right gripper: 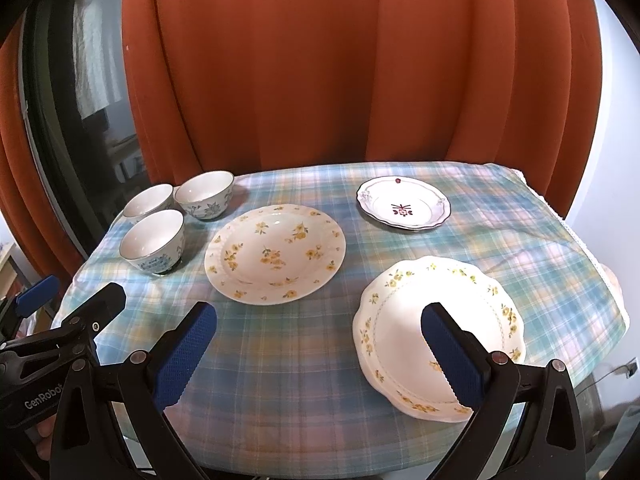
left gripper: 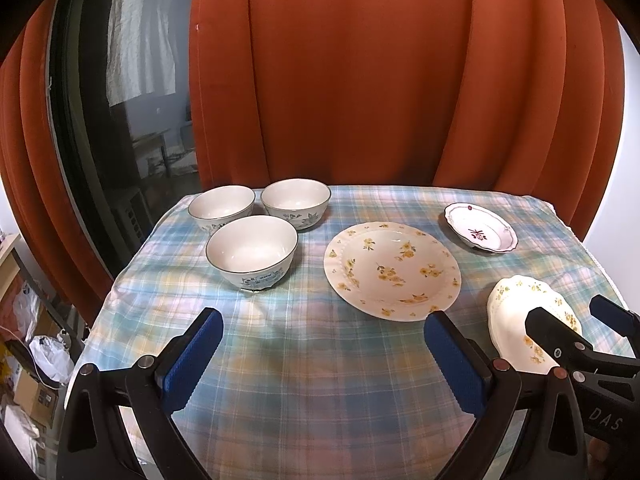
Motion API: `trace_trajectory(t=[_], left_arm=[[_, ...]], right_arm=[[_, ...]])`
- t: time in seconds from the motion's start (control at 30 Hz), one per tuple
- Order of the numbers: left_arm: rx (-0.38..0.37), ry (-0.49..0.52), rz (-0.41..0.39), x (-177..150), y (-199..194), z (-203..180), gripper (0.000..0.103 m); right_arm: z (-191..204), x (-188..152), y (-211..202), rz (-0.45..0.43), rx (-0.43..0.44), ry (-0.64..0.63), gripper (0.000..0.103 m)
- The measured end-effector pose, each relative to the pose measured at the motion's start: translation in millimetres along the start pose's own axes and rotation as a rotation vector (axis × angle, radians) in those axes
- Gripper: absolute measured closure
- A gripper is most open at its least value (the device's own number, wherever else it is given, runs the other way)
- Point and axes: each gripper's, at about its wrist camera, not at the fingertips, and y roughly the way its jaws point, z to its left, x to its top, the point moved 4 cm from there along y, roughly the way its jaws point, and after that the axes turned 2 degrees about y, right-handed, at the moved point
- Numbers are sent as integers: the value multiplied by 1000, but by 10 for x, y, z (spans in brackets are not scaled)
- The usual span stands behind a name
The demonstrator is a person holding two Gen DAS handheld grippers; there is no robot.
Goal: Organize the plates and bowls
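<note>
3 blue-patterned bowls (left gripper: 252, 254) are clustered at the far left of the plaid tablecloth (left gripper: 304, 360), rims near or touching. The large yellow-flowered plate (left gripper: 392, 270) is seen at centre; a small maroon-motif plate (right gripper: 404, 204) lies far right. A scalloped plate (right gripper: 438, 336) sits at near right. Left gripper (left gripper: 320, 354) is held spread wide, empty, above the cloth. Right gripper (right gripper: 320, 354) is likewise spread, one finger over the scalloped plate; contact cannot be told
</note>
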Motion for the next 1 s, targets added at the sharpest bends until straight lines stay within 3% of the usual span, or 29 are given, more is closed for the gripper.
trace_trajectory(t=[1.0], left_arm=[[-16,29,1,-42,-21,-58,2]], right_arm=[[-38,-49,-35,1,-35,35,0]])
